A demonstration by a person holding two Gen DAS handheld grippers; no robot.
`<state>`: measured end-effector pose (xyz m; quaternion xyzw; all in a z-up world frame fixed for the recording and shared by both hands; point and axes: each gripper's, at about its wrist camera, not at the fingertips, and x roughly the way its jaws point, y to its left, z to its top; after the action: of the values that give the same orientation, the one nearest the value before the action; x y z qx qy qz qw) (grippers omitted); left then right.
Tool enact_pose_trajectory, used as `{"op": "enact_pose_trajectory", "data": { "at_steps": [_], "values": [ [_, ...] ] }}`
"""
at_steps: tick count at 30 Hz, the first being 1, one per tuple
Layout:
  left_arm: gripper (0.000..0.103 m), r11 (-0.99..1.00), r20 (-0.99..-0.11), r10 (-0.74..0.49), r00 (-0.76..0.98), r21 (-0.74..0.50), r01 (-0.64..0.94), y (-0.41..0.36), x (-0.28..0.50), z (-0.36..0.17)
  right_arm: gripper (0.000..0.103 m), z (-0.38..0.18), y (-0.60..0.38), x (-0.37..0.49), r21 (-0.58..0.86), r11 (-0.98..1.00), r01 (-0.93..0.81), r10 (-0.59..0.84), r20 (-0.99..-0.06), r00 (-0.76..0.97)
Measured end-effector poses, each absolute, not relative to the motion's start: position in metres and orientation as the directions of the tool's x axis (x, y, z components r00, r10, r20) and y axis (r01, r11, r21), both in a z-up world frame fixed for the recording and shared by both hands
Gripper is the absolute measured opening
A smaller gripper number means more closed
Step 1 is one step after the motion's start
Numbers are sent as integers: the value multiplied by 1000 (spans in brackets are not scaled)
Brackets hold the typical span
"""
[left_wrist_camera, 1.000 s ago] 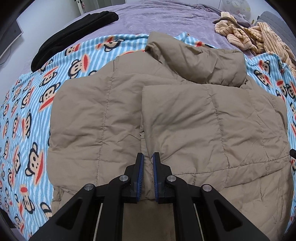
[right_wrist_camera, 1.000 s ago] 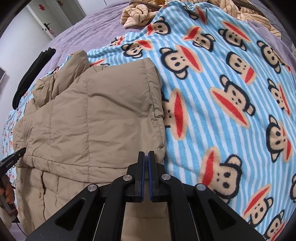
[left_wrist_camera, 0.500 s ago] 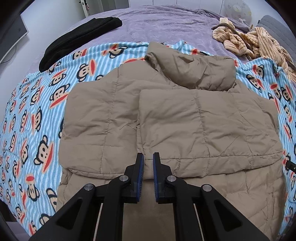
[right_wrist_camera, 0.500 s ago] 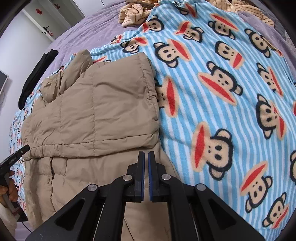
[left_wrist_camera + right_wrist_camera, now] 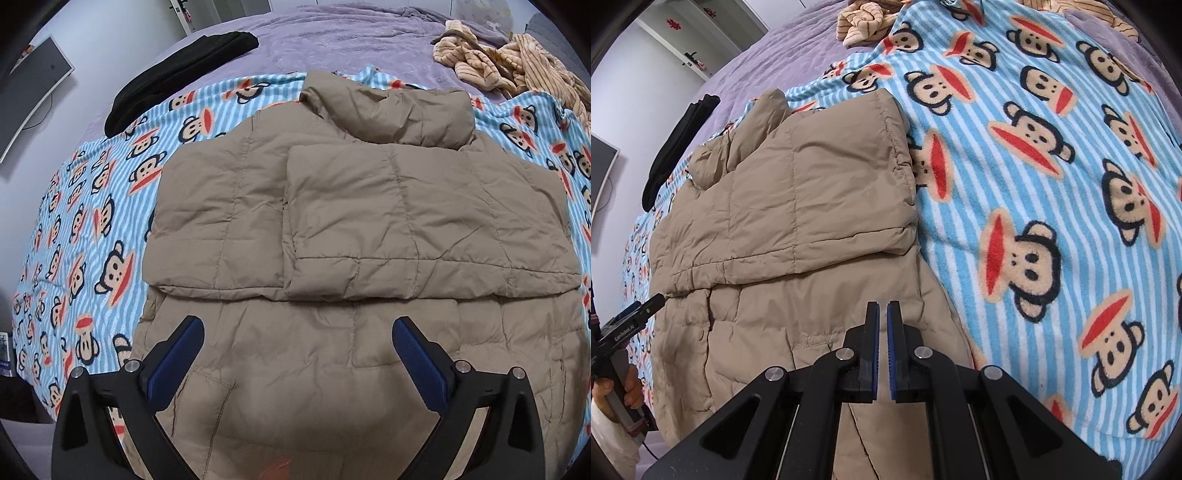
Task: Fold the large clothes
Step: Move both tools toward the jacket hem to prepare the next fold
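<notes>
Here the left claw [image 5: 297, 354] stands wide apart, its two blue-padded fingers [image 5: 177, 354] spread over the lower half of the tan quilted puffer jacket [image 5: 332, 221], holding nothing; whether the tips rest on the fabric cannot be told. The right claw [image 5: 882, 332] has its fingers drawn almost together with only a thin slit between the blue pads [image 5: 874, 354]. No fabric shows in that slit, and the claw sits over the jacket's right hem edge [image 5: 849, 288], near where the cloth meets the blanket.

The jacket lies flat on the bed with both sleeves folded inward across the chest; the sleeve on the right of the left view lies on top and overlaps the other near the middle. Its cuff line runs across the body just ahead of the left claw. The collar [image 5: 399, 110] stands rumpled at the far end.

Under the jacket is a blue-and-white striped fleece blanket printed with monkey faces [image 5: 1052, 184], spread on a purple bedcover [image 5: 332, 40]. Farther off lie a black folded garment [image 5: 177, 77] at the far left and a heap of beige striped clothing [image 5: 509, 62] at the far right. The left claw's black body and the person's hand [image 5: 628, 391] show at the left edge of the right view.
</notes>
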<state>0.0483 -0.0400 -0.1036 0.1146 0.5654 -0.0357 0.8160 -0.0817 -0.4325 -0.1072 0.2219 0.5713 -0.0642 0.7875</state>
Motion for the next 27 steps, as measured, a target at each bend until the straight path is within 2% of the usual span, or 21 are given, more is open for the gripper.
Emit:
{"op": "enact_pose_trajectory", "data": {
  "at_steps": [1,3,4,5,14,17,27],
  "values": [
    [102,969,-930,79,358,156,191,-40,45,-104,12,-106,-431,-83,279,895,349,156,-927,341],
    [102,965,-931,82,356,164,205,-42,40,-104,57,-104,-429,-86,277,898,341,153,-925,348],
    [102,964,-933,76,352,158,213,-42,37,-104,89,-102,-428,-88,282,897,340,155,-921,356],
    [102,964,-936,67,345,150,220,-41,34,-104,94,-98,-428,-91,297,892,340,162,-913,373],
    [102,970,-954,2,299,75,233,-22,11,-93,94,-95,-417,-115,334,853,402,193,-916,352],
    [102,967,-959,-8,283,65,246,-10,-1,-87,103,-95,-408,-127,370,822,432,227,-910,348],
    [102,960,-970,-44,239,26,280,49,-52,-72,103,-80,-358,-174,487,717,498,314,-865,392]
  ]
}}
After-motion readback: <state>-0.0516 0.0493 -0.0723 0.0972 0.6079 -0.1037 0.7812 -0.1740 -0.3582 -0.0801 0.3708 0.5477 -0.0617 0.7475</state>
